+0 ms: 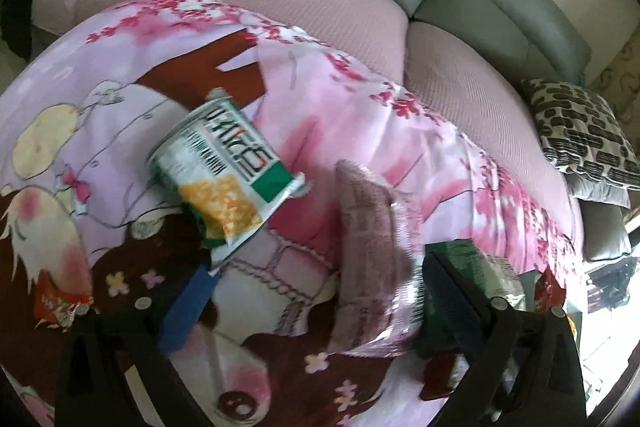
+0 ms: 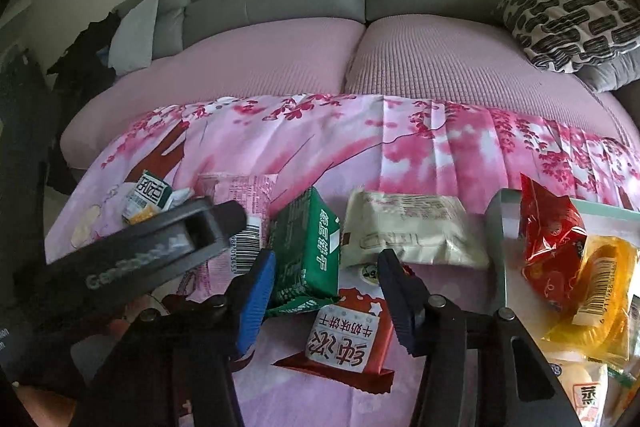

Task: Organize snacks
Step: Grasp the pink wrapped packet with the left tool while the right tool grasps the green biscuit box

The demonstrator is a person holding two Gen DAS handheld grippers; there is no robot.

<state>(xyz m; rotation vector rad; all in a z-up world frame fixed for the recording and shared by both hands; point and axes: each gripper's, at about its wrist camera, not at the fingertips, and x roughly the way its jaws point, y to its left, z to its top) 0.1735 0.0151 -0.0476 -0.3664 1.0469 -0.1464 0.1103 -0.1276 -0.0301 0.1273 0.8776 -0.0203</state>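
Snack packets lie on a pink cartoon cloth (image 2: 400, 147). In the left wrist view my left gripper (image 1: 316, 291) is open with a pale pink packet (image 1: 372, 259) standing between its fingers. A green-and-white corn snack bag (image 1: 224, 171) lies just beyond the left finger. In the right wrist view my right gripper (image 2: 328, 303) is open above a red-and-white biscuit packet (image 2: 344, 339), with a green packet (image 2: 304, 259) against its left finger. A cream packet (image 2: 408, 231) lies just beyond. The left gripper body (image 2: 132, 251) crosses at the left, over the pink packet (image 2: 244, 203).
A glass-edged tray (image 2: 496, 239) at the right holds red (image 2: 552, 243) and yellow (image 2: 600, 287) packets. A grey sofa with pink seat covers (image 2: 440, 63) lies behind. A patterned cushion (image 2: 568, 23) sits at the right. A red wrapper (image 1: 60, 303) lies at the cloth's left edge.
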